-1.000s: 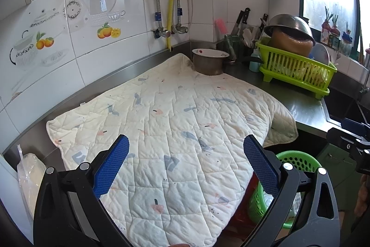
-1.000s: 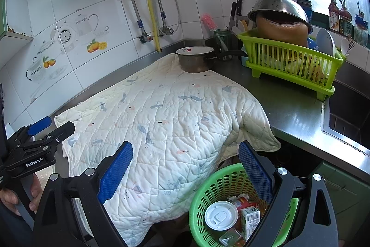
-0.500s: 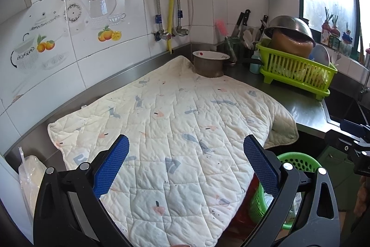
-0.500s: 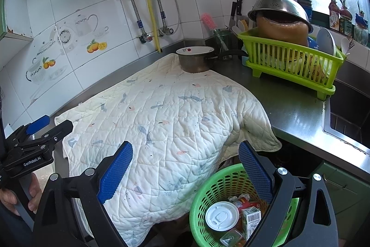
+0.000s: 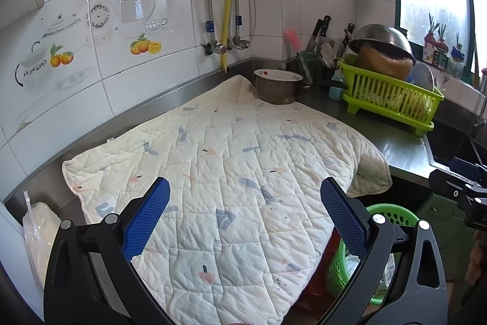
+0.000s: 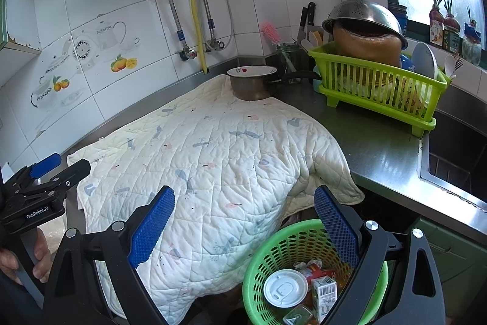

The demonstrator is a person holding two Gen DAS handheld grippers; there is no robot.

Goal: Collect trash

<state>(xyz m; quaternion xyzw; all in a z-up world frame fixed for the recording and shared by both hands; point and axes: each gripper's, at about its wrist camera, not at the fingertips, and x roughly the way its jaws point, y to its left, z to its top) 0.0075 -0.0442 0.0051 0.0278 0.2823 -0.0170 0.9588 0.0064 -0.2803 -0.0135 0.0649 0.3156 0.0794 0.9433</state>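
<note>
A green perforated basket [image 6: 274, 249] stands below the counter edge; a white cup lid [image 6: 284, 288], a small drink carton [image 6: 324, 293] and other scraps lie inside it. My right gripper [image 6: 243, 197] hangs open above the basket's left rim and the quilt, holding nothing. From the left wrist view the same basket [image 5: 392, 213] peeks out past the quilt's right edge. My left gripper [image 5: 245, 191] is open over the white quilted cloth [image 5: 219, 160], empty. The left gripper [image 6: 45, 172] also shows at the far left of the right wrist view, held by a hand.
The quilt [image 6: 213, 148] covers most of the steel counter [image 6: 380, 154]. A metal pot [image 6: 252, 84] sits at its far corner. A lime dish rack [image 6: 380, 87] with a colander stands right, beside the sink [image 6: 456, 154]. A plastic bag [image 5: 39, 233] lies at the left.
Both views have shifted slightly; the left gripper has drawn back a little from the quilt. Both grippers stay open and empty.
</note>
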